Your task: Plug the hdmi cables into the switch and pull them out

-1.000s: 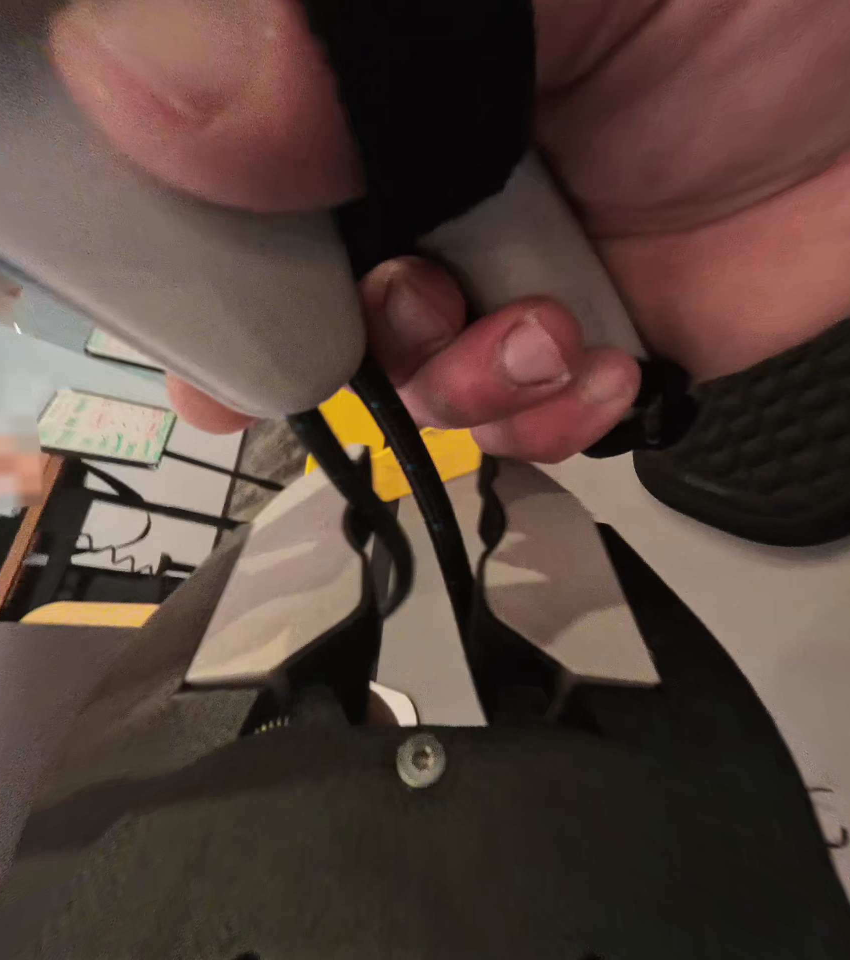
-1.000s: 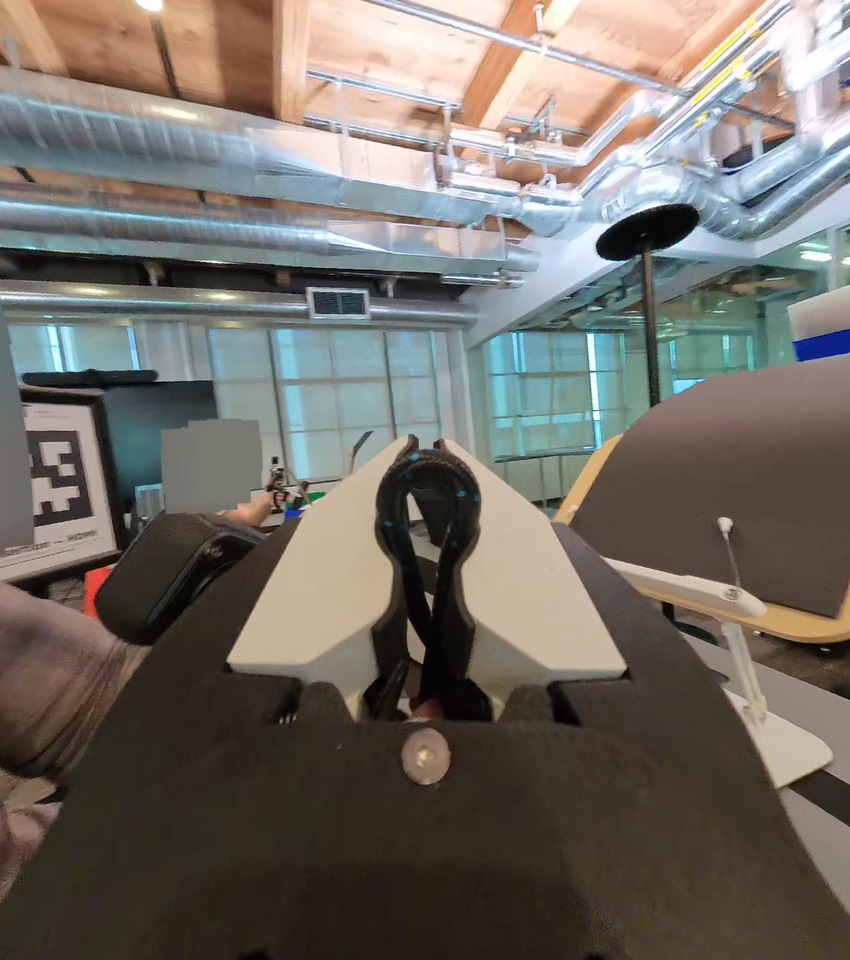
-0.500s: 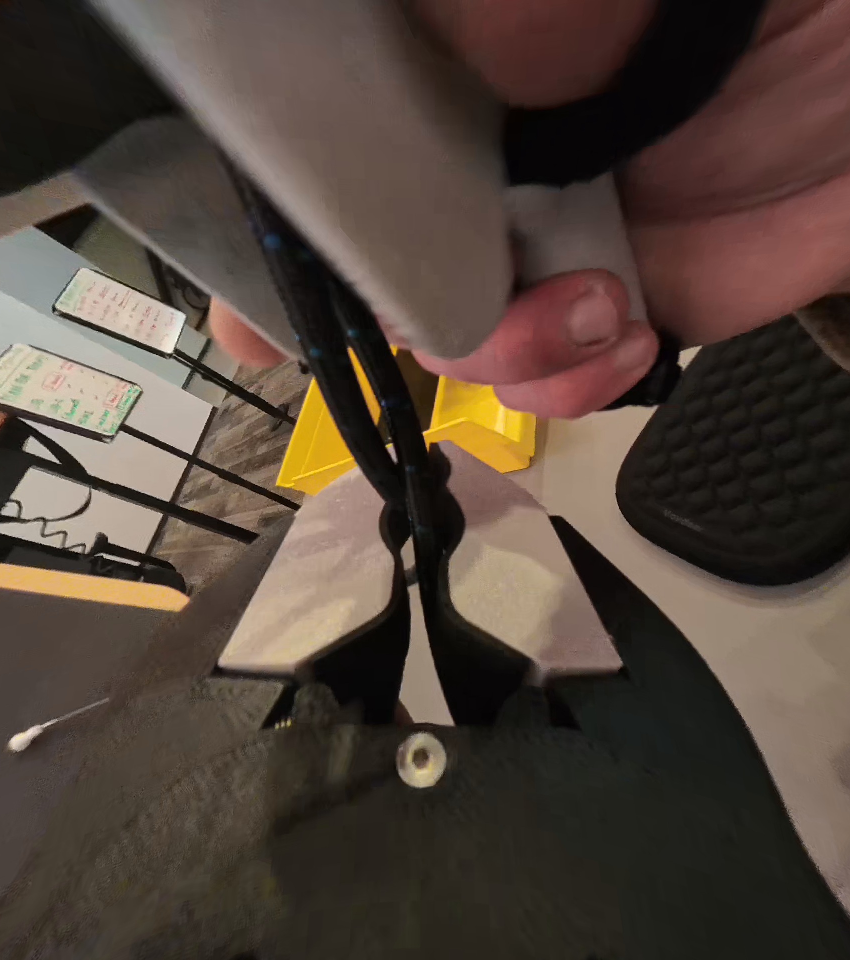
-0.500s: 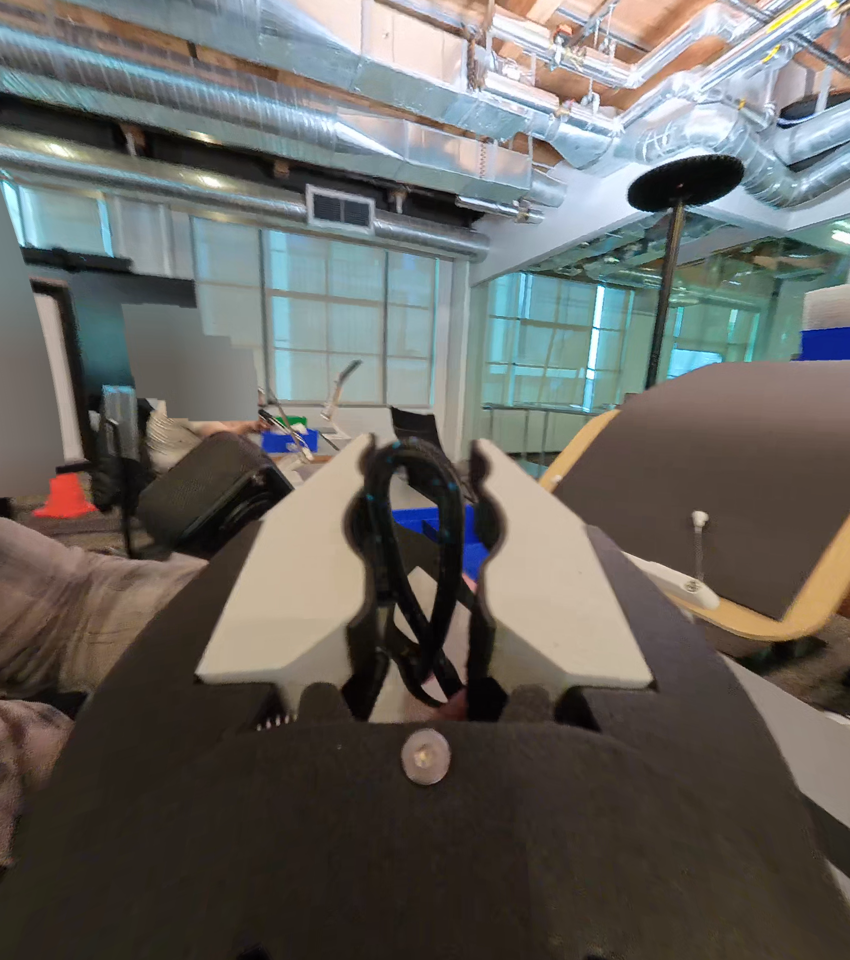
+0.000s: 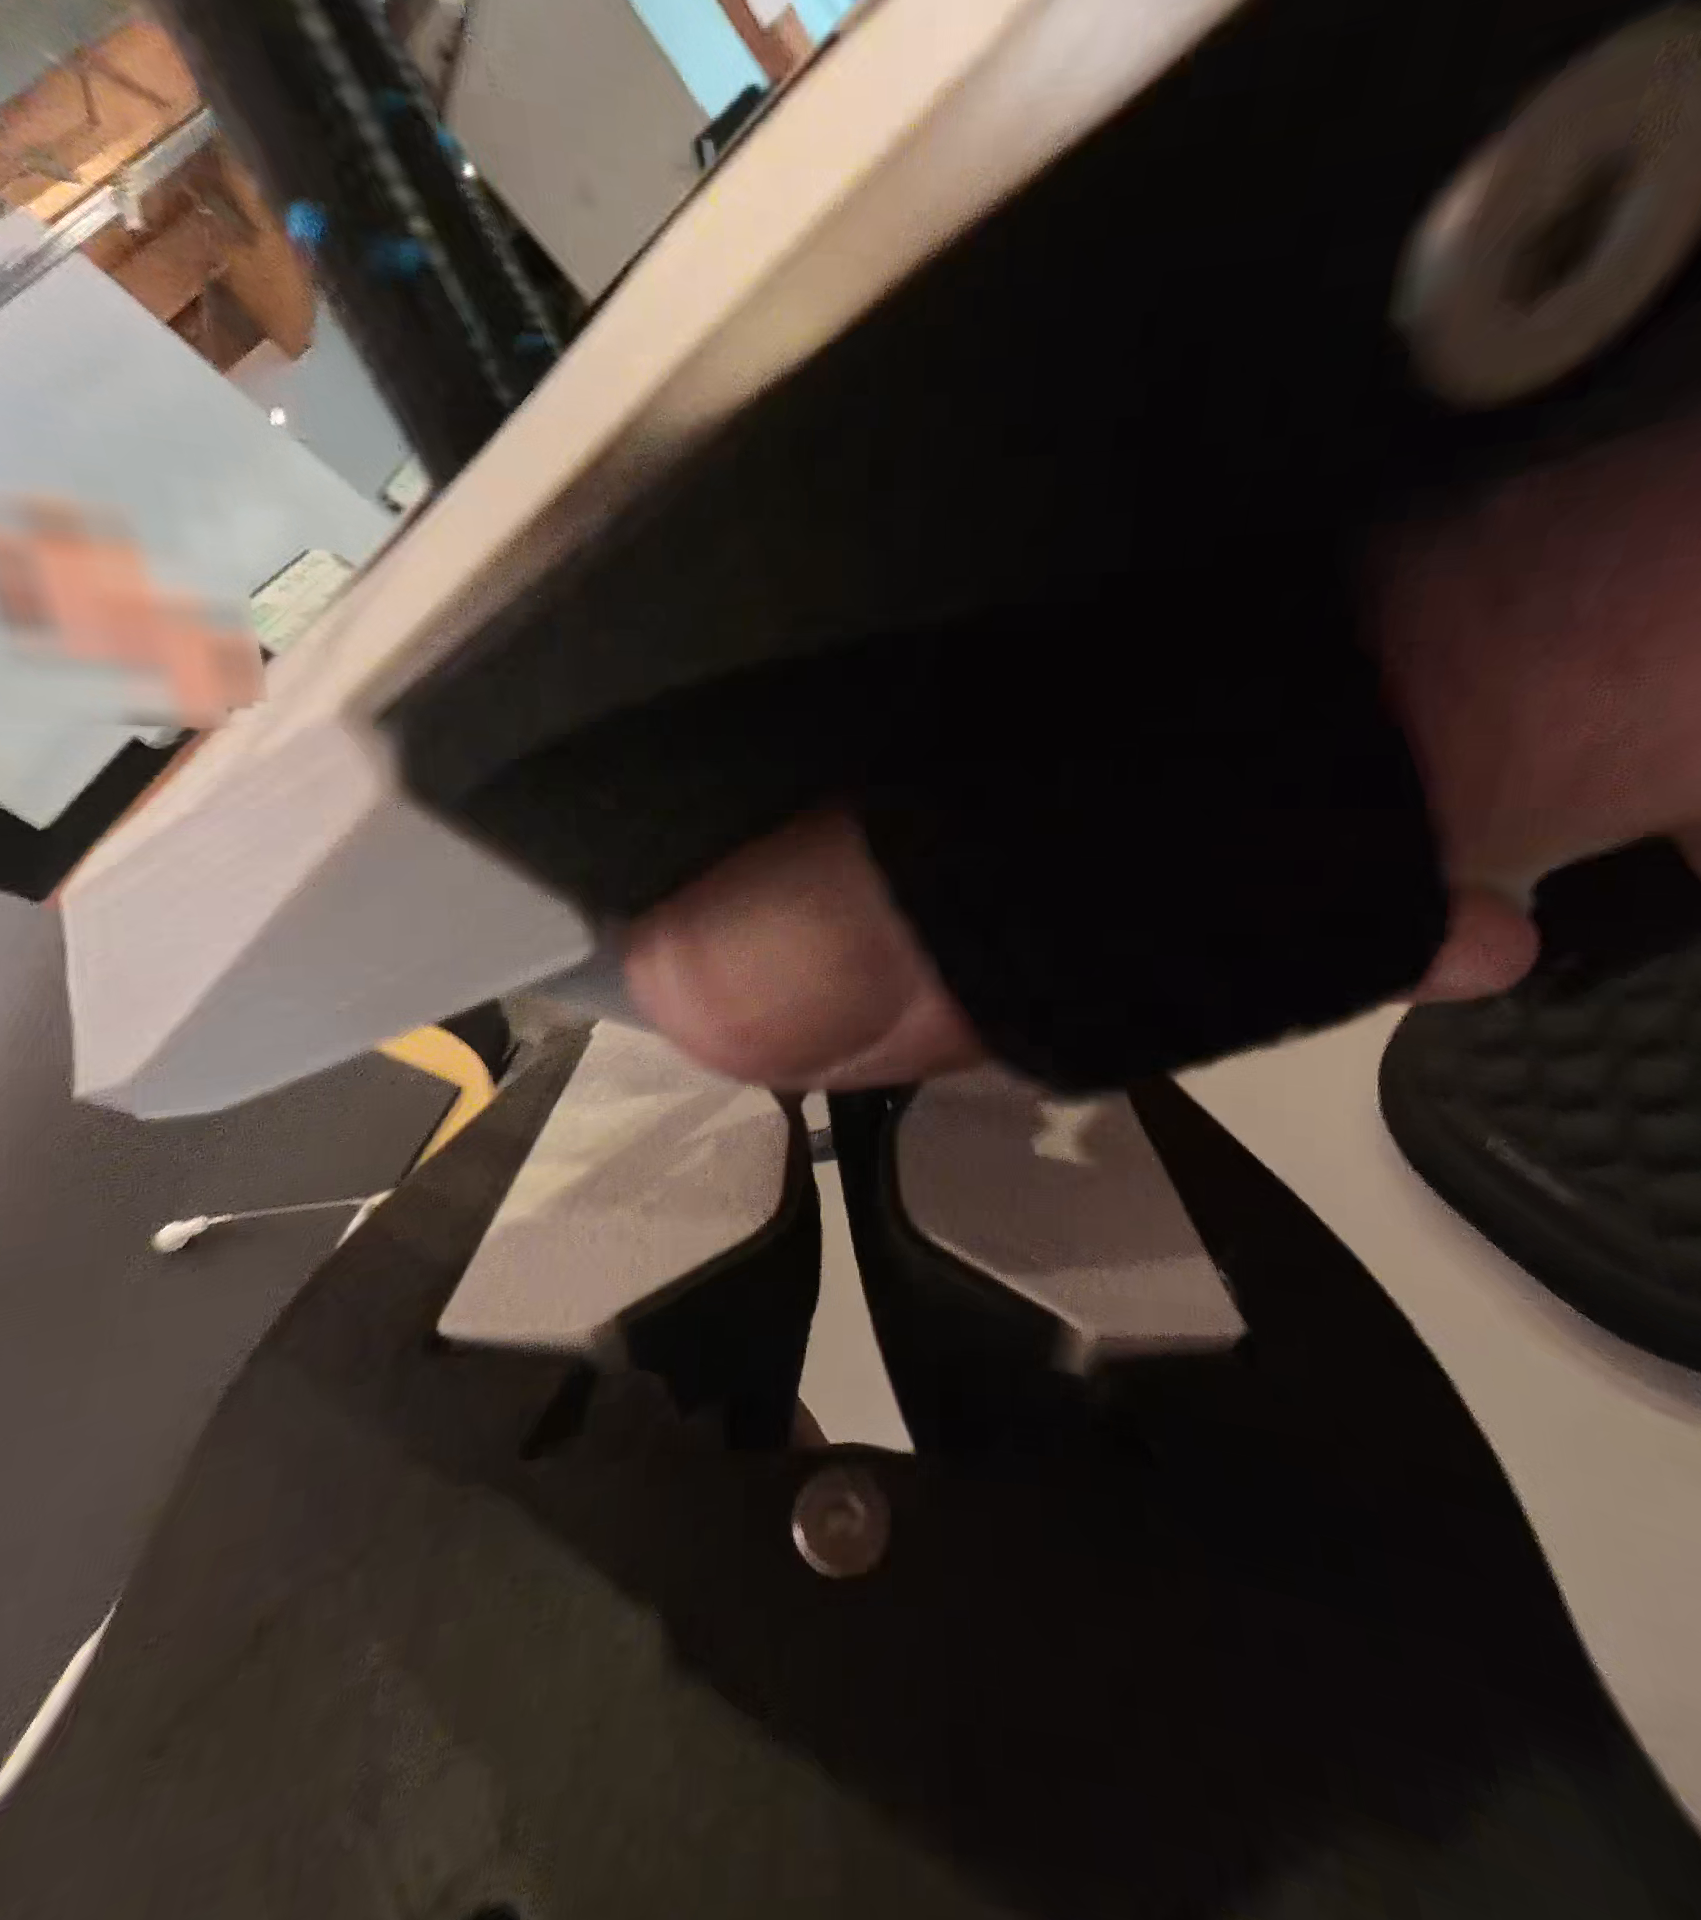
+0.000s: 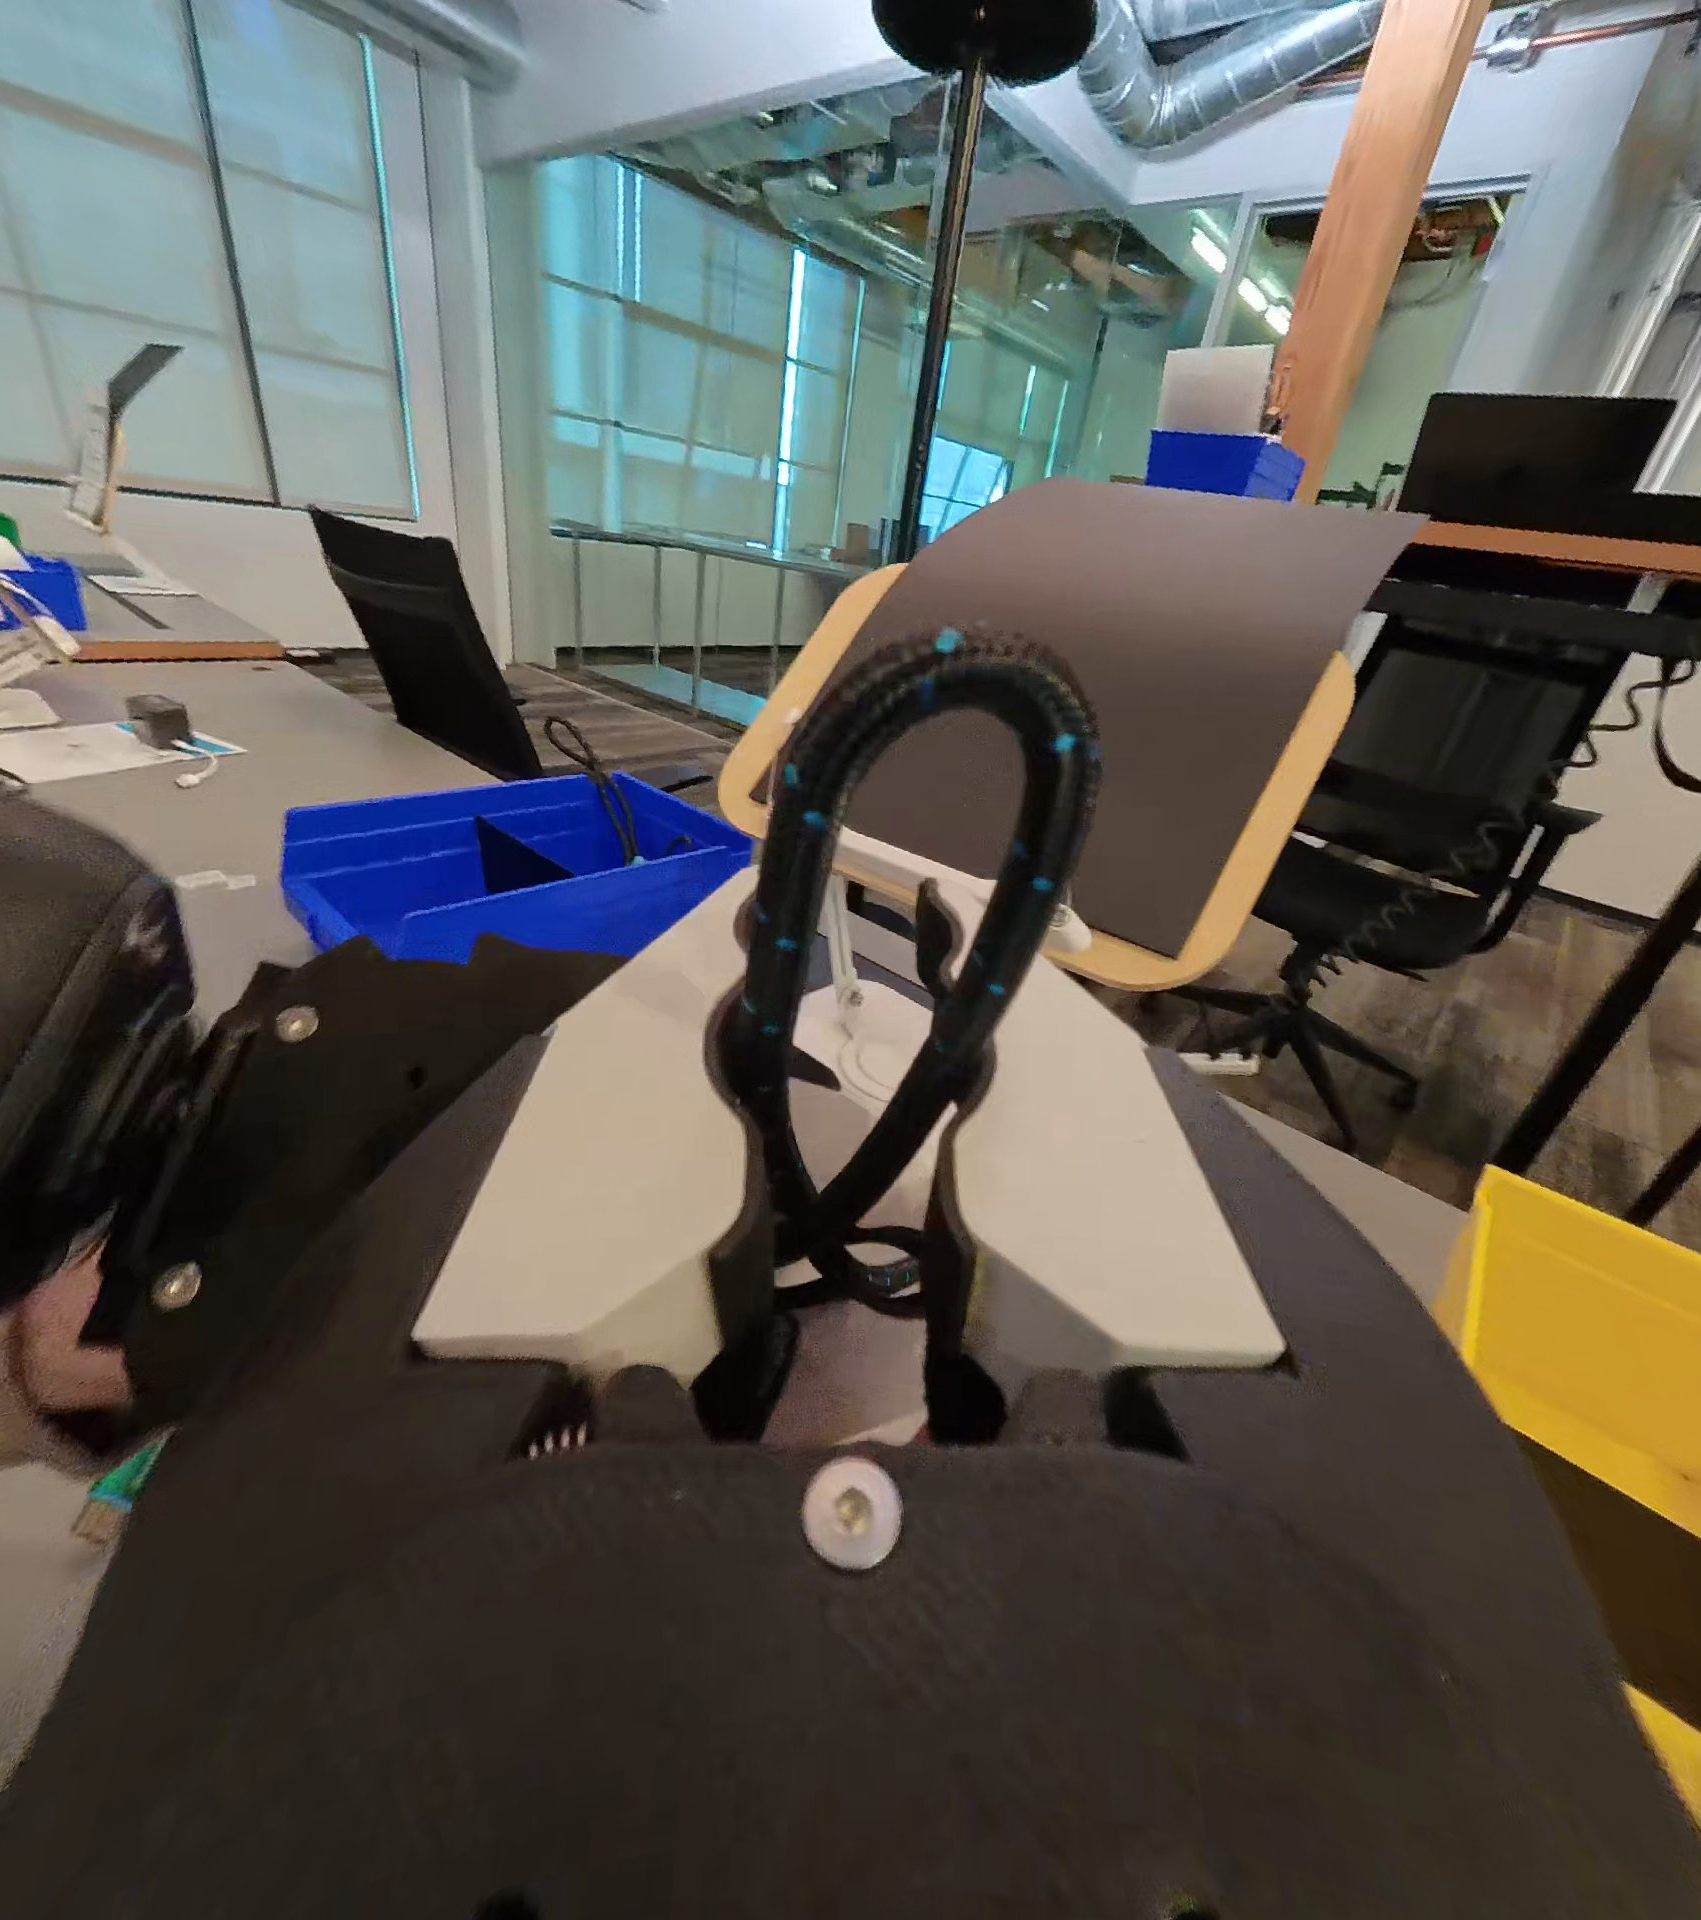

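A black braided hdmi cable (image 6: 929,665) with blue flecks stands as a tall loop between the fingers of my right gripper (image 6: 841,914). Its jaws are parted and the loop's two strands rest against both inner edges. In the left wrist view my left gripper (image 5: 851,1112) is shut on a black strand of the cable (image 5: 861,1174). It sits right under the right gripper's white finger (image 5: 306,883) and the hand holding it. The left gripper also shows at the left of the right wrist view (image 6: 306,1091). No switch is in view.
A blue bin (image 6: 513,862) with another cable sits on the grey table (image 6: 306,748). A yellow bin (image 6: 1604,1351) is at the right. A dark tilted board (image 6: 1137,727) on a white stand is ahead. A black padded wrist rest (image 5: 1604,1143) lies to the right. The gap from one gripper's tips to the other's is roughly 9 cm.
My left gripper has shut on the cable and moved in under the right gripper. The right jaws have spread and the loop stands taller. The right view has tilted down from the ceiling.
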A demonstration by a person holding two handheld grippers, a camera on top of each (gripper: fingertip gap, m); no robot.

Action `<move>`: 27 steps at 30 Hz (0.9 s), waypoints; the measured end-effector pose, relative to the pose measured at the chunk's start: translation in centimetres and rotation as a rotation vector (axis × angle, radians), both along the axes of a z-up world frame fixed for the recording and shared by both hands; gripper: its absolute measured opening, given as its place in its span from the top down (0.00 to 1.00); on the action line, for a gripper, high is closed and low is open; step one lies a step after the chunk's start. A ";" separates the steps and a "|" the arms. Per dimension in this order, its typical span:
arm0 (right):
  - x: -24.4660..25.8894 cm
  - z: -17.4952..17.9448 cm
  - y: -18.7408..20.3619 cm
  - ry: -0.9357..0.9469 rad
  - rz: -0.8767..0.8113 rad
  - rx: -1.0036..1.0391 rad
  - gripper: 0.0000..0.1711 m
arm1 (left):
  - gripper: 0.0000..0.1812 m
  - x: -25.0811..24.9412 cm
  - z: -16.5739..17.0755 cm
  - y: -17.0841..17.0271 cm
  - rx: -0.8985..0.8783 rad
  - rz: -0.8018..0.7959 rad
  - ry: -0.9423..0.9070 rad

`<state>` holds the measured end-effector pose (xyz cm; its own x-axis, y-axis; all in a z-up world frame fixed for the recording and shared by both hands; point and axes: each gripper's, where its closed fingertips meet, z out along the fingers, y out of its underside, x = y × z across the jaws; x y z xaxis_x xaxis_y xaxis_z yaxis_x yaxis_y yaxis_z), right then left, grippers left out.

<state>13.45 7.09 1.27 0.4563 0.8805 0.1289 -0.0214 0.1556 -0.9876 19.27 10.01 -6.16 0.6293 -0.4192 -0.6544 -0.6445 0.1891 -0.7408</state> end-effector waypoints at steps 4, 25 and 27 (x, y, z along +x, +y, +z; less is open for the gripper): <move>-0.8 -0.2 -0.7 -0.035 0.000 0.079 1.00 | 0.96 -0.3 0.2 0.5 0.014 0.034 -0.057; -2.8 -5.2 -5.4 -0.459 0.420 0.399 1.00 | 0.69 -2.0 7.3 -9.5 0.023 -0.466 -0.118; -3.2 -5.7 -6.5 -0.480 0.474 0.413 1.00 | 0.70 -0.8 6.5 -10.7 -0.029 -0.553 -0.095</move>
<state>10.30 0.59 -4.48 -0.1438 0.8049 0.5757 0.2368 0.5928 -0.7697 18.47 -0.74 0.34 0.3659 -0.7205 -0.5891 -0.3854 0.4588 -0.8006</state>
